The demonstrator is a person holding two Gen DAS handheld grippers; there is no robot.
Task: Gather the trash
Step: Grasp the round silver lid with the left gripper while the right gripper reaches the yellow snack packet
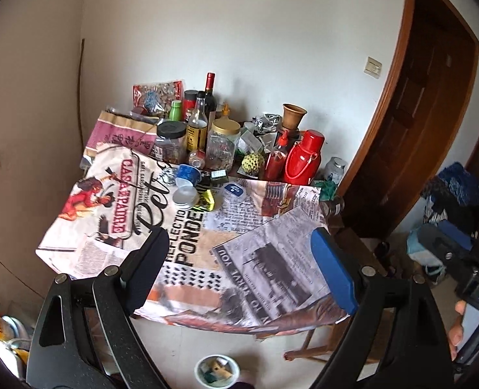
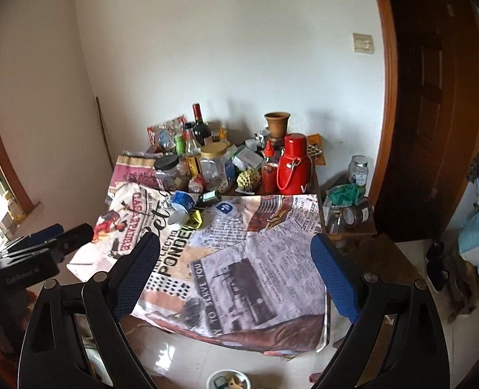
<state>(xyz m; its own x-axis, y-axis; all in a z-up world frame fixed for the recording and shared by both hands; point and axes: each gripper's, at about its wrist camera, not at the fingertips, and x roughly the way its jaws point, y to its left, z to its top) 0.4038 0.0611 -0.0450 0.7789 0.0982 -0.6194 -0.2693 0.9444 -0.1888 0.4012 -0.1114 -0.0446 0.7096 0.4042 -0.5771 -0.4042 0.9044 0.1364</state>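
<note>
On a table under a newspaper-print cloth (image 1: 272, 259) (image 2: 239, 278), loose trash lies mid-table. There is a tipped blue paper cup (image 1: 187, 175) (image 2: 182, 200), a clear plastic lid (image 1: 185, 196) (image 2: 178, 218), a yellow wrapper (image 1: 205, 199) (image 2: 194, 219) and a clear tub with a blue label (image 1: 234, 192) (image 2: 224, 210). A small white bin (image 1: 216, 371) (image 2: 229, 381) holding scraps stands on the floor before the table. My left gripper (image 1: 242, 259) (image 2: 74, 230) and right gripper (image 2: 239, 259) hover open over the table's near edge, well short of the trash, with nothing between their fingers.
Jars, bottles, a red flask (image 1: 304, 159) (image 2: 293, 165) and a clay pot crowd the table's back by the wall. A low stool with glass jars (image 2: 349, 217) stands to the right. A wooden door (image 1: 417, 113) and piled clothes are further right.
</note>
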